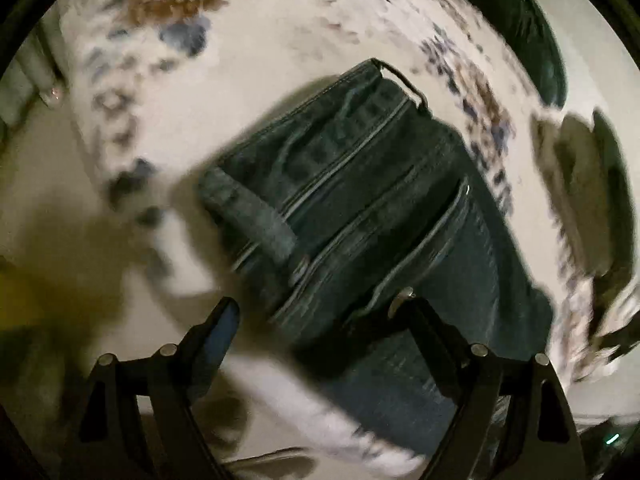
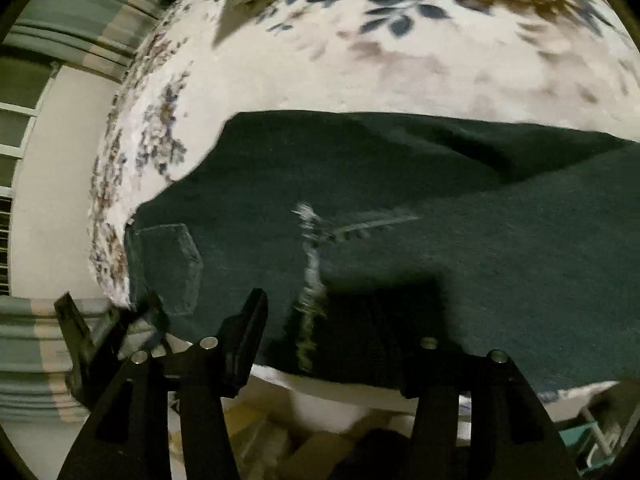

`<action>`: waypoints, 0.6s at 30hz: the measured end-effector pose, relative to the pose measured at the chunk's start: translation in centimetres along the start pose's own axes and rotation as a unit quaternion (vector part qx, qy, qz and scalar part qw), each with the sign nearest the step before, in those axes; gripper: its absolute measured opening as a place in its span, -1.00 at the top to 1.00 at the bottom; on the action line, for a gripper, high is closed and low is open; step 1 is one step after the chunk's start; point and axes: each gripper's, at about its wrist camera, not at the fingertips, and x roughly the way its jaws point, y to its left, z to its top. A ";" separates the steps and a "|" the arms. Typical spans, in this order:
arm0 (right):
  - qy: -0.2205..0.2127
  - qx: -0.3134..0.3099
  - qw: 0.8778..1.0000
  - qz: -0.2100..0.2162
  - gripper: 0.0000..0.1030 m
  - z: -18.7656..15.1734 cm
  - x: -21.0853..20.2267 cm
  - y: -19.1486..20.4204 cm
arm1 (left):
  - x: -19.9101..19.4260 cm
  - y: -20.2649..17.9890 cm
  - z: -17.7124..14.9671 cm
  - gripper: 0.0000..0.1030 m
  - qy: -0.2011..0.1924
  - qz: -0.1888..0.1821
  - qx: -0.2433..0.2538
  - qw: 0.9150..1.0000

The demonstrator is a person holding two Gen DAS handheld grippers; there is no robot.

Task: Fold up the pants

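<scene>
A: Where were the pants (image 2: 400,240)?
B: Spread on the floral bedspread (image 2: 360,76). My left gripper (image 1: 320,312) and right gripper (image 2: 344,320) hovered spread, empty. Denim judged heavy, limp; I'd pinch the waistband (image 1: 248,216).

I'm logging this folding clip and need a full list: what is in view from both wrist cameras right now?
Dark blue-green denim pants: one, lying on the bed; the left wrist view shows seams and a rolled hem.
Cream floral-print bedspread: one, blue and brown leaf pattern, under the pants.
Striped grey-green curtain: one, upper left in the right wrist view.
Dark green cloth item: one, upper right on the bedspread; too blurred to identify.
Left tongs: black, open, above the pants' edge.
Right tongs: black, open, at the pants' near edge.
</scene>
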 end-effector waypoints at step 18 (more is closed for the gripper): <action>-0.022 0.014 0.989 -0.148 -0.76 -1.8 -2.8 -4.7 | -6.2 -4.8 -0.7 0.54 -0.174 -0.023 0.063 0.983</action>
